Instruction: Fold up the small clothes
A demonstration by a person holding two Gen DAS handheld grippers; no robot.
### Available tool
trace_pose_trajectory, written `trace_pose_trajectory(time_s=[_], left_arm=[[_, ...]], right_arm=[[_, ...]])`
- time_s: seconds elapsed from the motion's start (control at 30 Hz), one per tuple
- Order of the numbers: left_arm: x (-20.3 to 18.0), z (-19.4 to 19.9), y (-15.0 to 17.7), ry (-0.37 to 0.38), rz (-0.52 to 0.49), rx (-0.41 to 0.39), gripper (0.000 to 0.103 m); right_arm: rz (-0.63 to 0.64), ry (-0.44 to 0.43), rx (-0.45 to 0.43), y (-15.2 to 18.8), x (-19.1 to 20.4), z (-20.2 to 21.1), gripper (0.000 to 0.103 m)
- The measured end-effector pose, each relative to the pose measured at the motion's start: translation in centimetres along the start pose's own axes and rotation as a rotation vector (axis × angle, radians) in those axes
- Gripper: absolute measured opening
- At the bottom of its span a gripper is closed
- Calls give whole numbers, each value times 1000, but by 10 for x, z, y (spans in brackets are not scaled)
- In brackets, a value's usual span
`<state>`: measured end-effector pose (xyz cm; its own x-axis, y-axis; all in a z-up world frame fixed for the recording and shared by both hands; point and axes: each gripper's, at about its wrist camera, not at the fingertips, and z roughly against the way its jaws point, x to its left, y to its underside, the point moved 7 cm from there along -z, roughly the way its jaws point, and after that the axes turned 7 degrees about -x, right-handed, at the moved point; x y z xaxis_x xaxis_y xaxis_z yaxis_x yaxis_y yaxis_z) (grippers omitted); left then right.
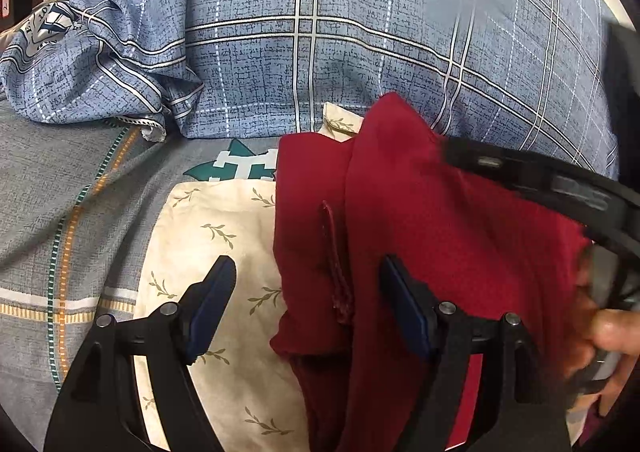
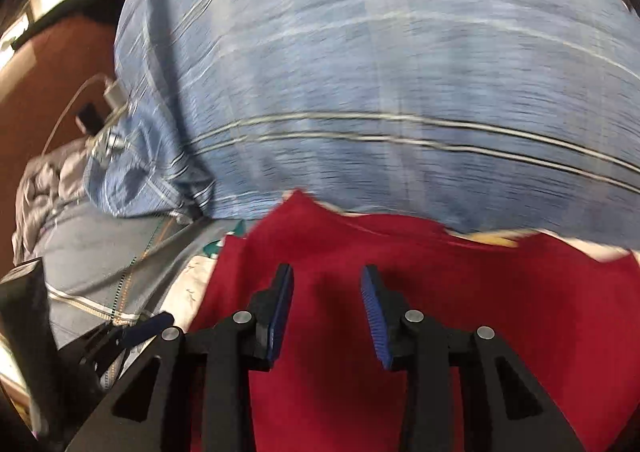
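Note:
A dark red garment (image 1: pixel 440 220) lies bunched on a cream leaf-print cloth (image 1: pixel 216 236) on the bed. My left gripper (image 1: pixel 308 284) is open, its jaws spread wide over the garment's left folded edge and seam, holding nothing. My right gripper (image 2: pixel 326 292) is open above the same red garment (image 2: pixel 480 312), with cloth showing between its jaws, not pinched. The right gripper's black body (image 1: pixel 560 188) crosses the right of the left wrist view. The left gripper's fingertip (image 2: pixel 152 324) shows at lower left of the right wrist view, which is motion-blurred.
A big blue plaid quilt (image 1: pixel 320 32) is heaped just behind the garment. A grey striped bedsheet (image 1: pixel 60 192) lies to the left. A white charger and cable (image 2: pixel 112 92) sit by the brown headboard at the far left. A hand (image 1: pixel 612 336) is at the right edge.

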<state>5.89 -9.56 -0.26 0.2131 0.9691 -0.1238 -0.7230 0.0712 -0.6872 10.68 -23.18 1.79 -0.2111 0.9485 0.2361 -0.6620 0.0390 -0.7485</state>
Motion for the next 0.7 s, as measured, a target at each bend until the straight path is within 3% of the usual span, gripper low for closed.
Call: trace_pose_trajectory(time_s=[0.27, 0.7], left_arm=[[10, 6, -5, 16, 22, 18, 75], [19, 31, -4, -10, 35, -17, 75]], right_arm=[[46, 68, 90, 6, 7, -83, 37], [-9, 19, 37, 8, -2, -73, 37]])
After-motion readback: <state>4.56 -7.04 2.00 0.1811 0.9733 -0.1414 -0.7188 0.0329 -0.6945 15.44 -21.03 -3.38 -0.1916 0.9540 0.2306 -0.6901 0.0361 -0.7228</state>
